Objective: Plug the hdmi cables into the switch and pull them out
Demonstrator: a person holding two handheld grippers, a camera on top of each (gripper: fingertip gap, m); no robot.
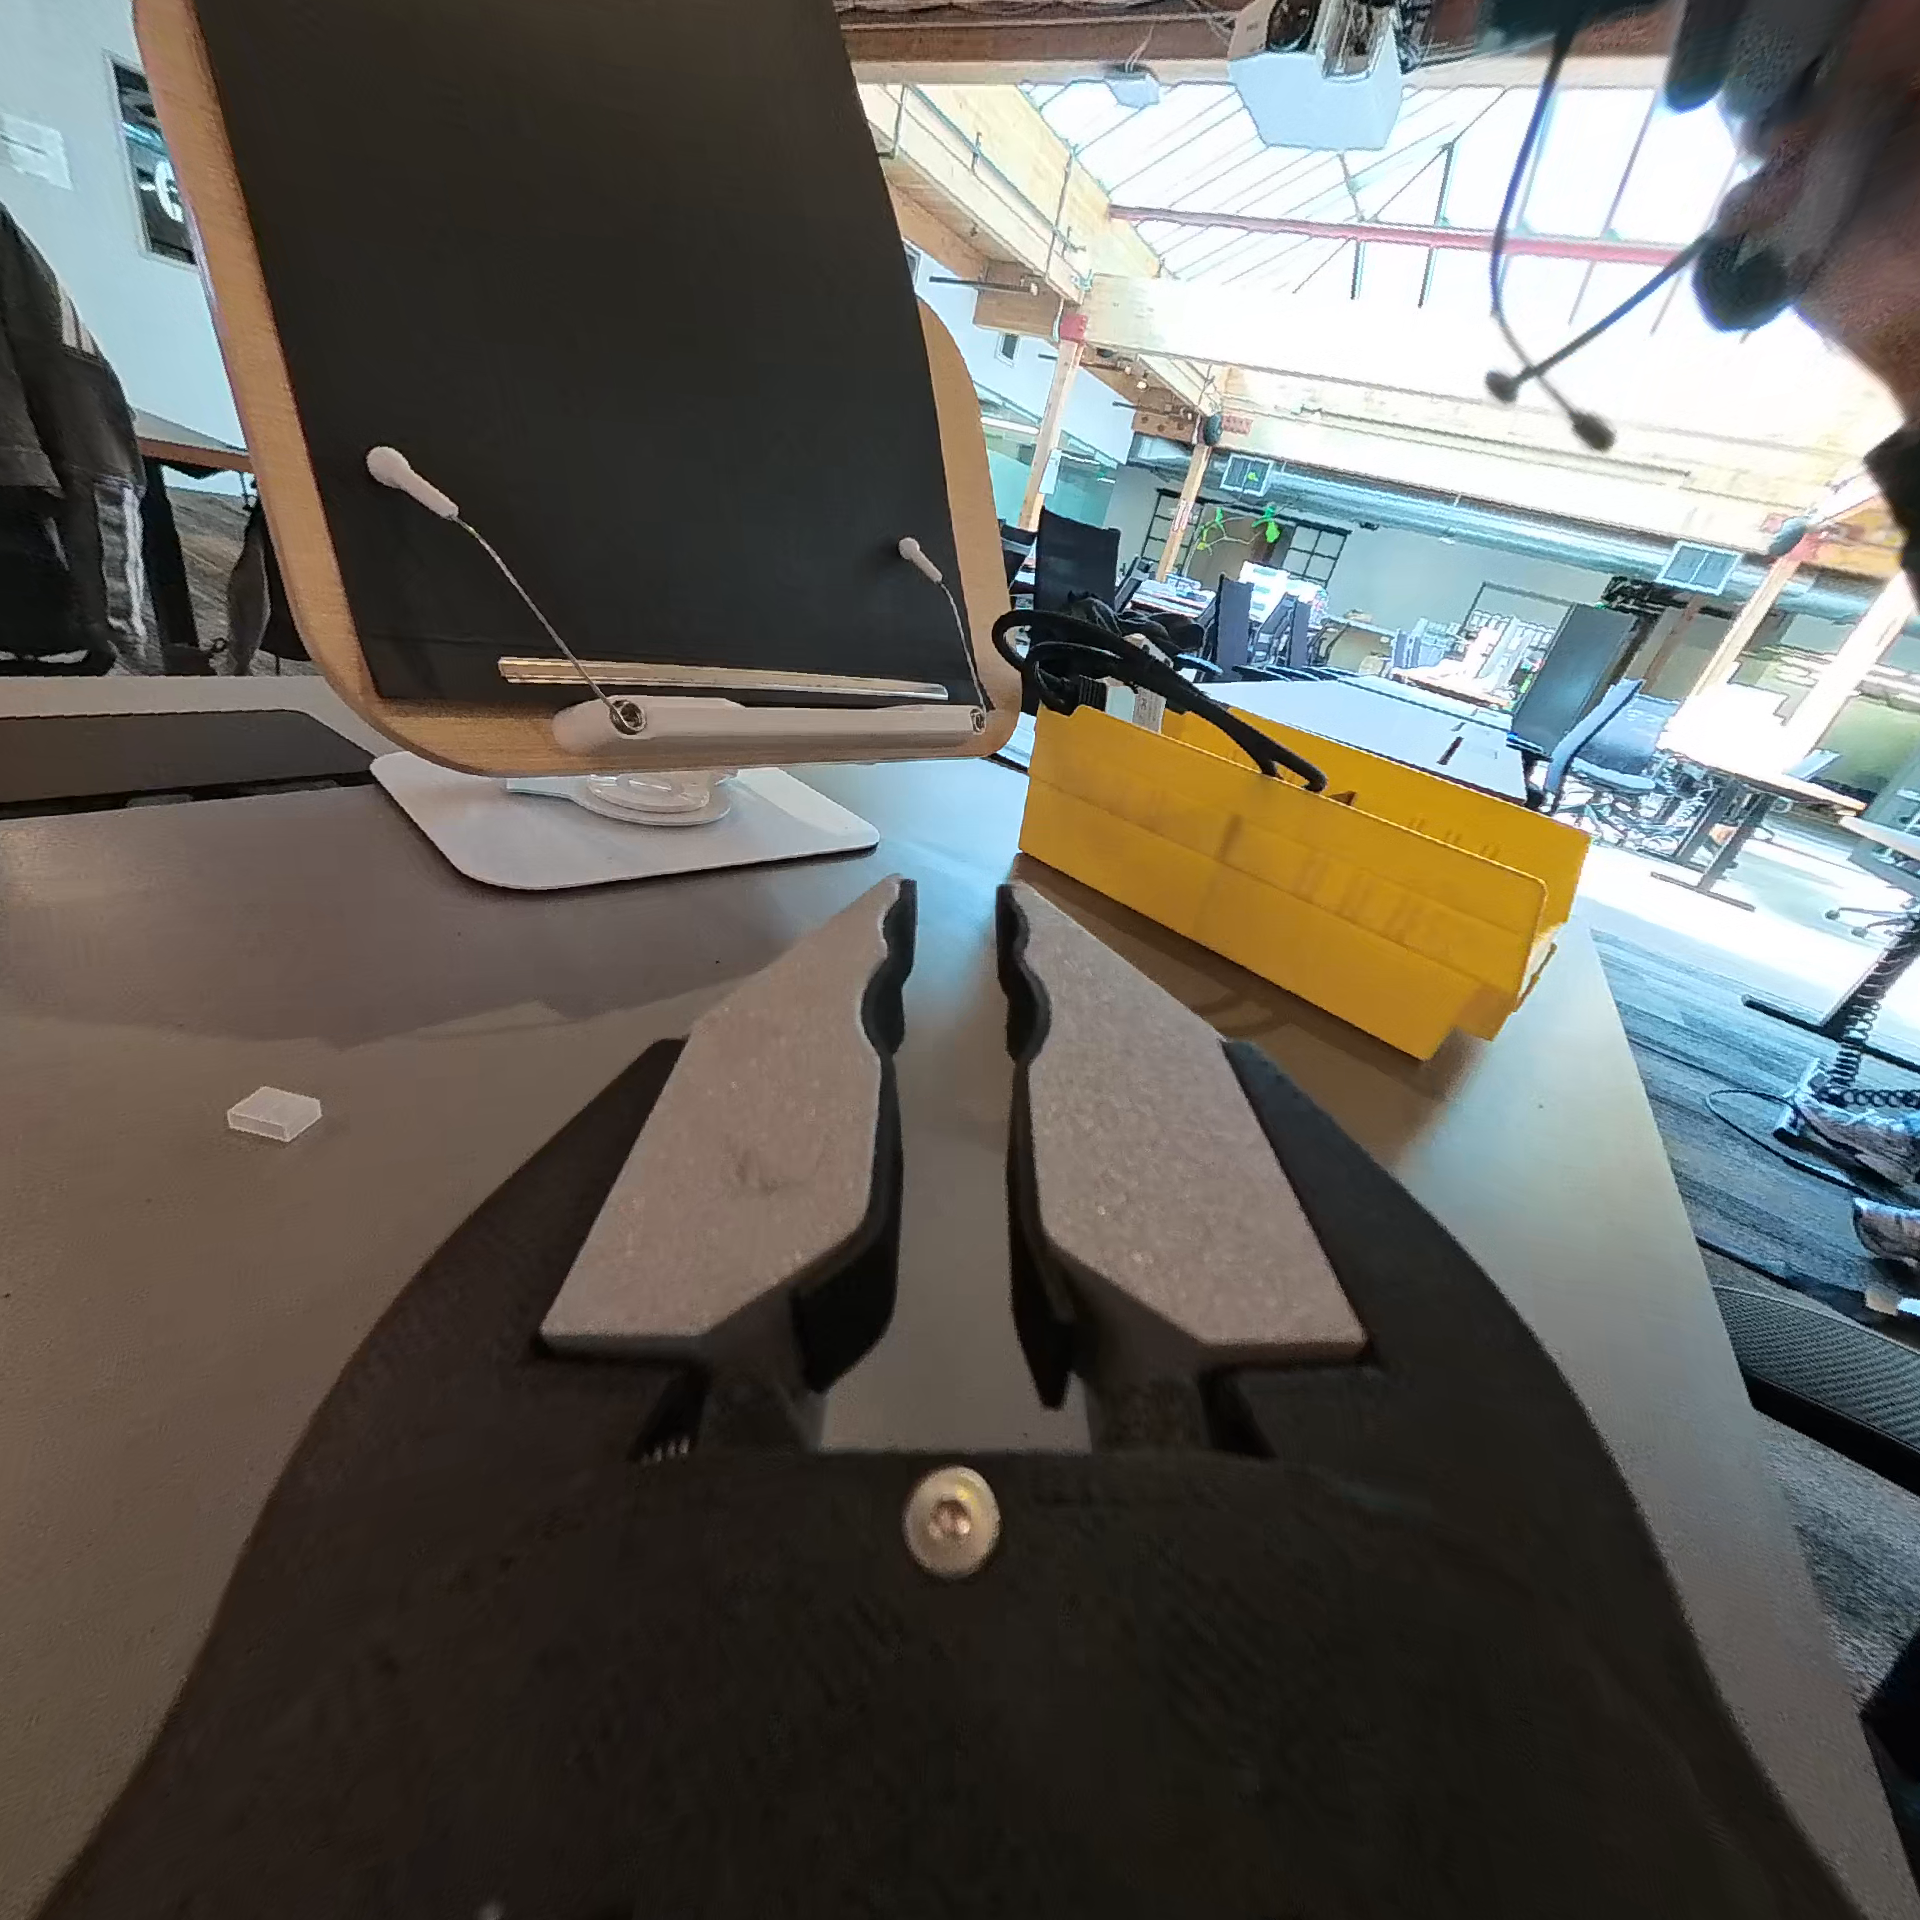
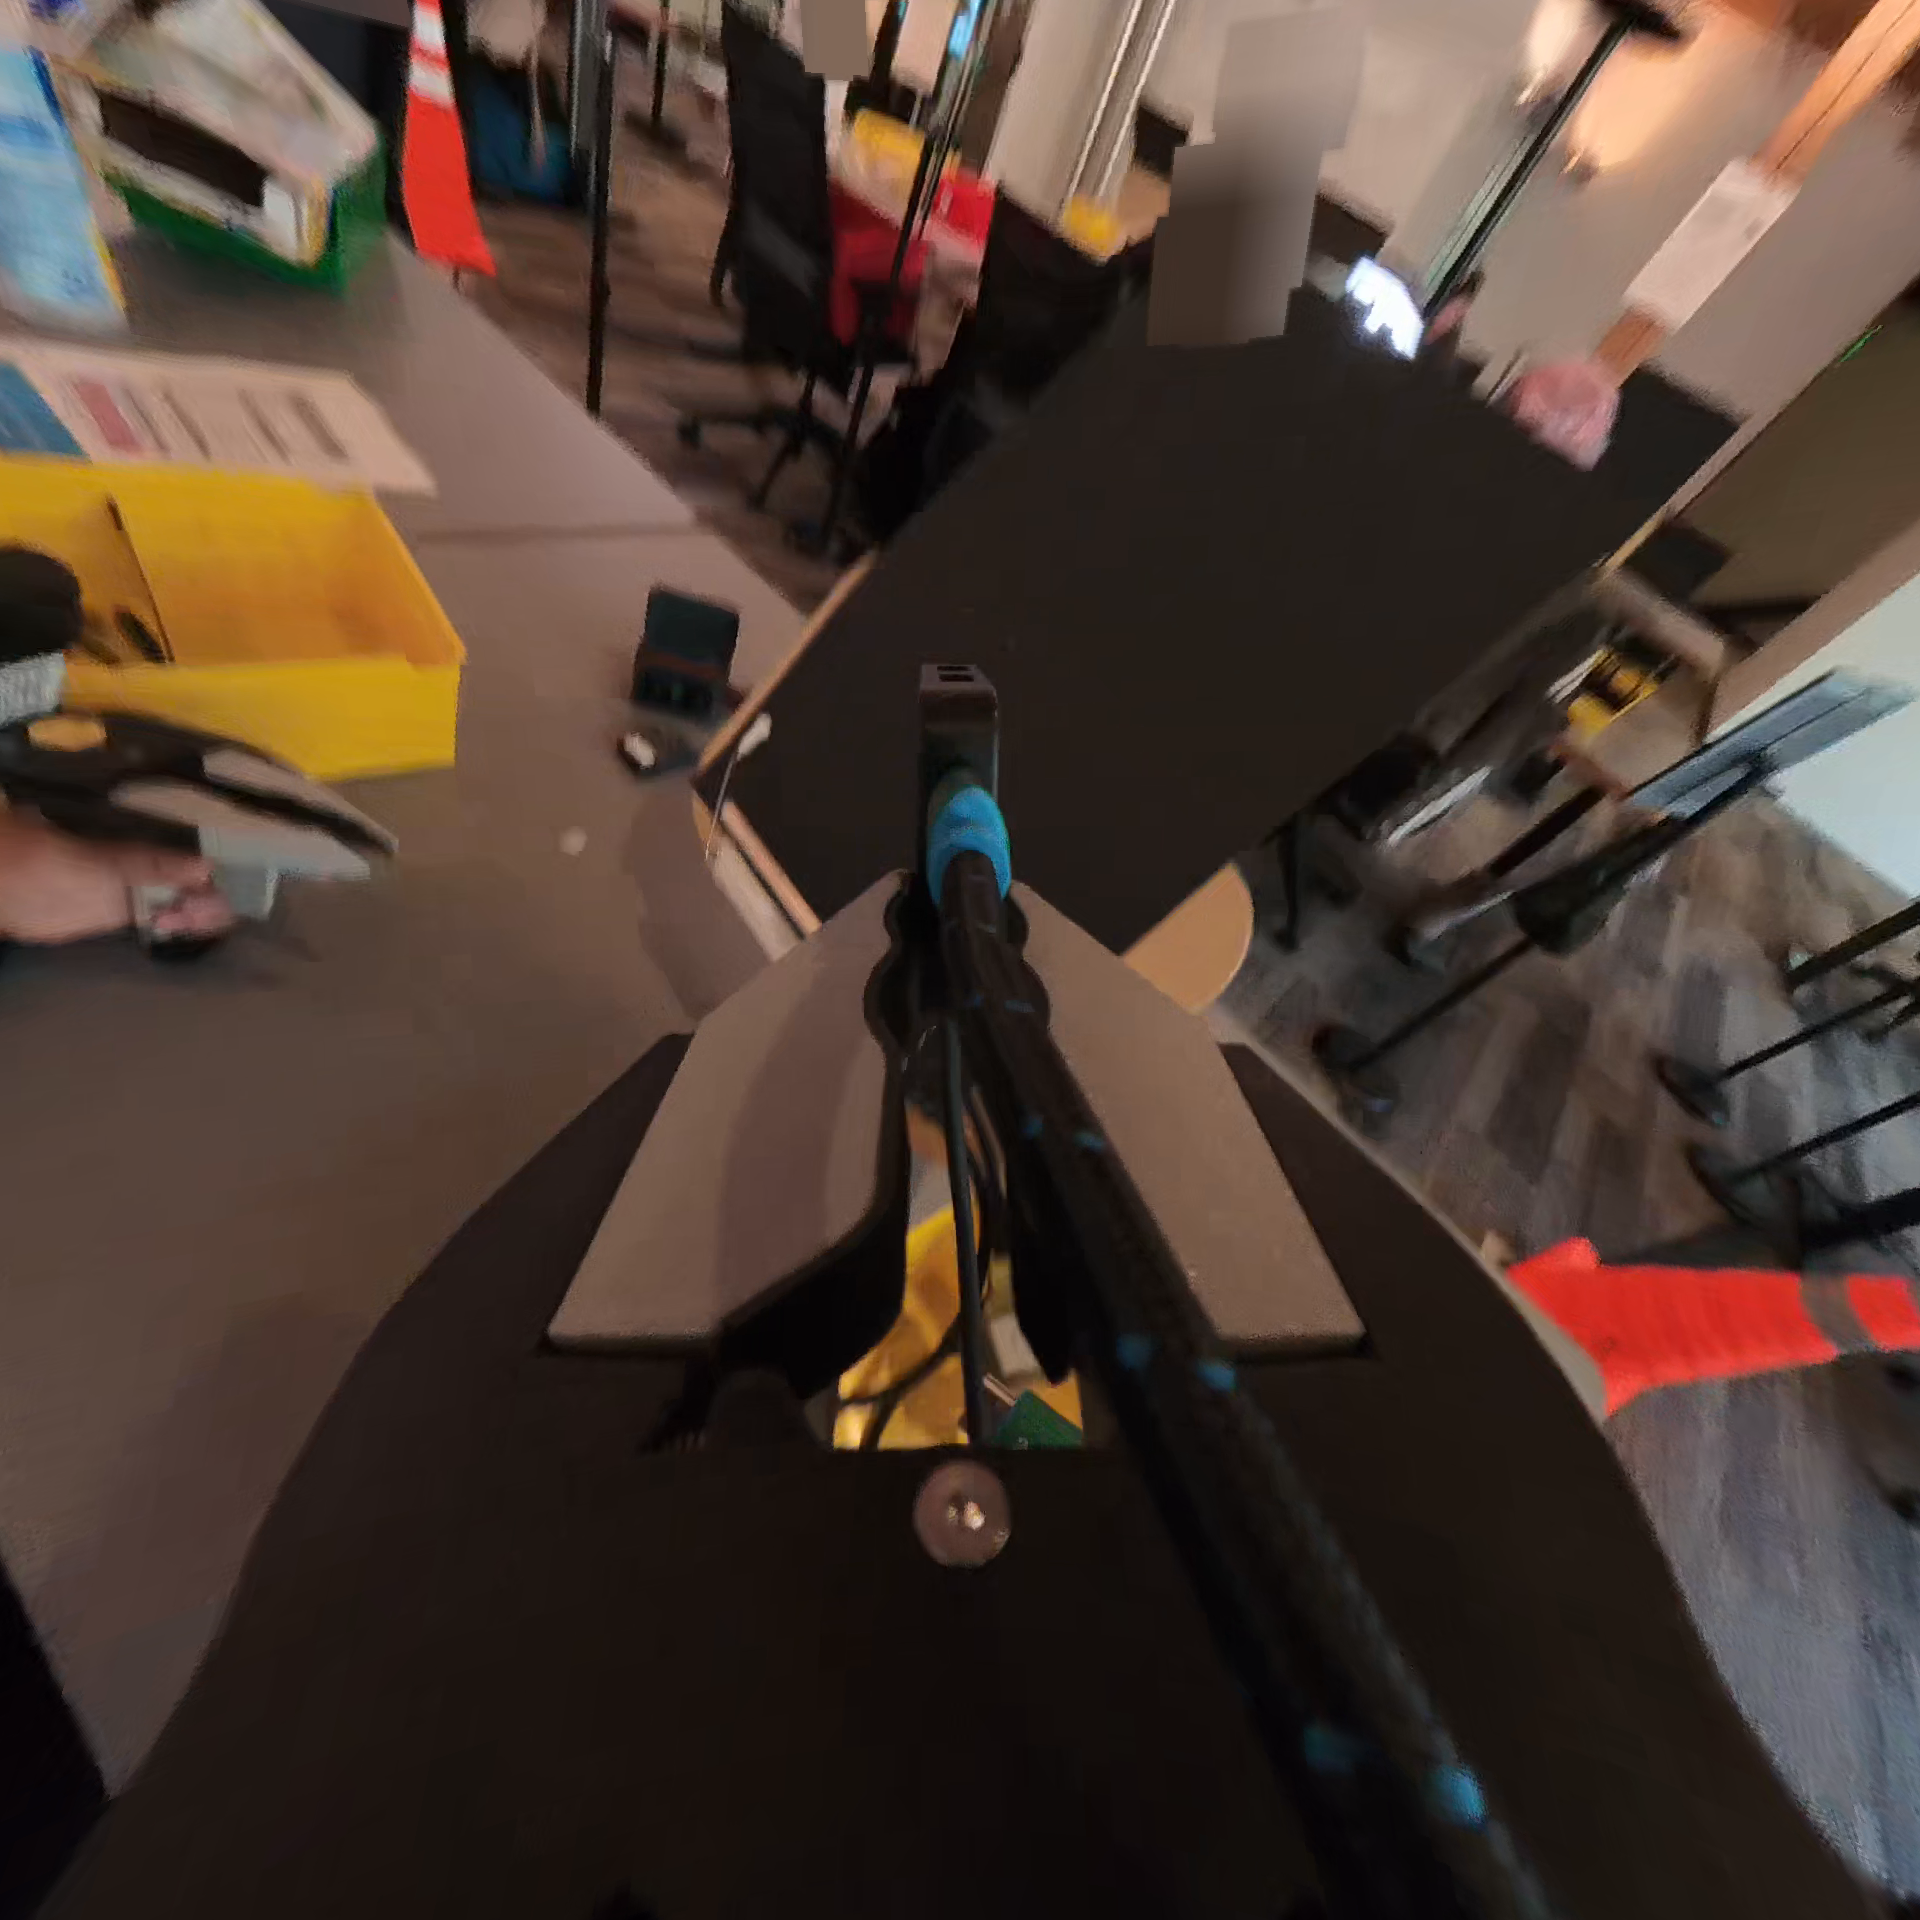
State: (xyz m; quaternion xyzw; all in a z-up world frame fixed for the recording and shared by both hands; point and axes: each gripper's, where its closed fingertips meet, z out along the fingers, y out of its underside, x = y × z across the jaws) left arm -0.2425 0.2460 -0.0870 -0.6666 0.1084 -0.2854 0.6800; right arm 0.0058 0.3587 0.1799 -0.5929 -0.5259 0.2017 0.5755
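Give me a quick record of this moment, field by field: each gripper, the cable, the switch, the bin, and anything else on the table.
left gripper: open, empty, just above the grey table
right gripper: shut on the black braided HDMI cable with blue collar, held in the air
cable plug: sticks out past the fingertips, not in any port
small black switch box: on the table, beyond the yellow plastic bin
bin contents: black cables
also: wood-framed black board stand; small clear plastic cap

Open-plan office: desks (image 1: 1382, 717), swivel chairs (image 1: 1590, 738).
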